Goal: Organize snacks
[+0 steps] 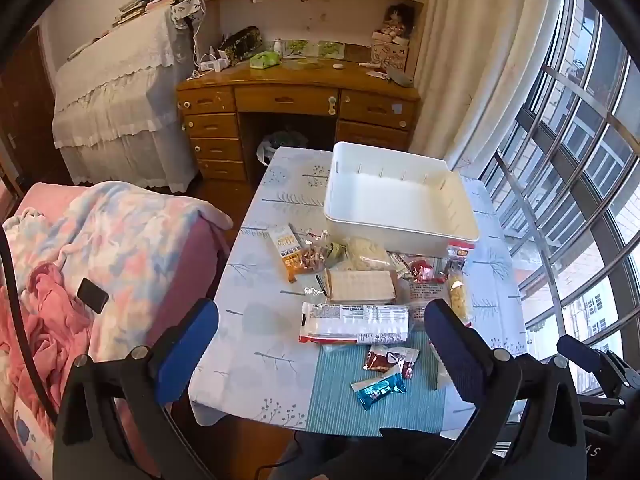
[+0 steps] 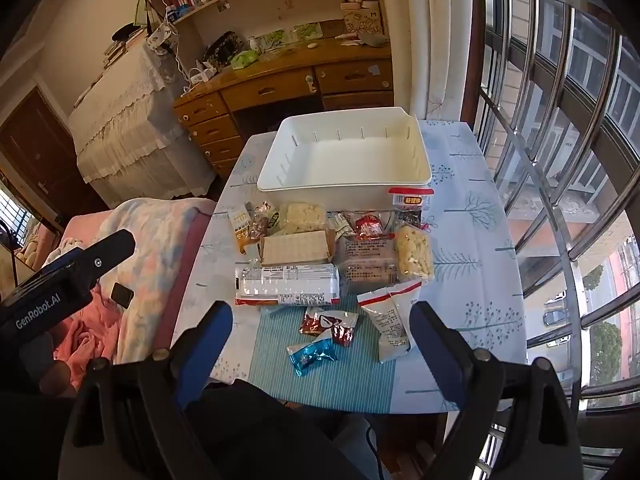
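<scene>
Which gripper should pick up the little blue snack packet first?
Probably the right gripper. The blue packet lies just ahead between its open fingers, while in the left gripper's view it sits off toward one finger. Both are empty.

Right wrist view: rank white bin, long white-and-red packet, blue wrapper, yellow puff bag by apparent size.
1. white bin
2. long white-and-red packet
3. yellow puff bag
4. blue wrapper

The last two are close; the wrapper lies nearer the camera, so their order is unsure.
</scene>
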{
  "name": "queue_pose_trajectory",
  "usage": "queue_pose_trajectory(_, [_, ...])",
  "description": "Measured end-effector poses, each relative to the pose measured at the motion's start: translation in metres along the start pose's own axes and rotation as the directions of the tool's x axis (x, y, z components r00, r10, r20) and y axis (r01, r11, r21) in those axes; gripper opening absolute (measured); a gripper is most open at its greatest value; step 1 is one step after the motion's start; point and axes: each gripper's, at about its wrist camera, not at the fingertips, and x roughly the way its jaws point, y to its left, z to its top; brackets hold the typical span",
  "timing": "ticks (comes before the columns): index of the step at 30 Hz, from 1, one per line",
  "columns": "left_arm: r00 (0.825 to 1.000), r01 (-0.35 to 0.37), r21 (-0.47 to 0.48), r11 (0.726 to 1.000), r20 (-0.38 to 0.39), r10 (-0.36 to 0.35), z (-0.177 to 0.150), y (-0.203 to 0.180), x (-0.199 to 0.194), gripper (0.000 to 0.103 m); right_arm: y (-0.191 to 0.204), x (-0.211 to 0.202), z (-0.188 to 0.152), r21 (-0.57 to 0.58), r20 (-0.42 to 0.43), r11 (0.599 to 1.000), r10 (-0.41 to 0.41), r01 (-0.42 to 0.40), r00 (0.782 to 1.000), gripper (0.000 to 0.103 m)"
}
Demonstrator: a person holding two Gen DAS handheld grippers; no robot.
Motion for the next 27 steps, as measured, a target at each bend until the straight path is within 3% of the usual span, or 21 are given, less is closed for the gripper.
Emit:
queue_pose_trajectory(10, [0.999,0.027,-0.001,1.000,-0.016,-0.027,-0.005,-0.004,-0.005,0.102,-0.002,-0.001,-0.002,0.002,-0.003,1.000,0.008,-0.008,1.000,0.091])
queue_pose_trajectory(27, [0.999,0.009,0.000,1.000,-0.033,-0.009,-0.009,-0.006,-0.003,0.102,-0.003,-0.001,-0.001,0.000,-0.004,1.000,0.019,-0.019,1.000,0.091])
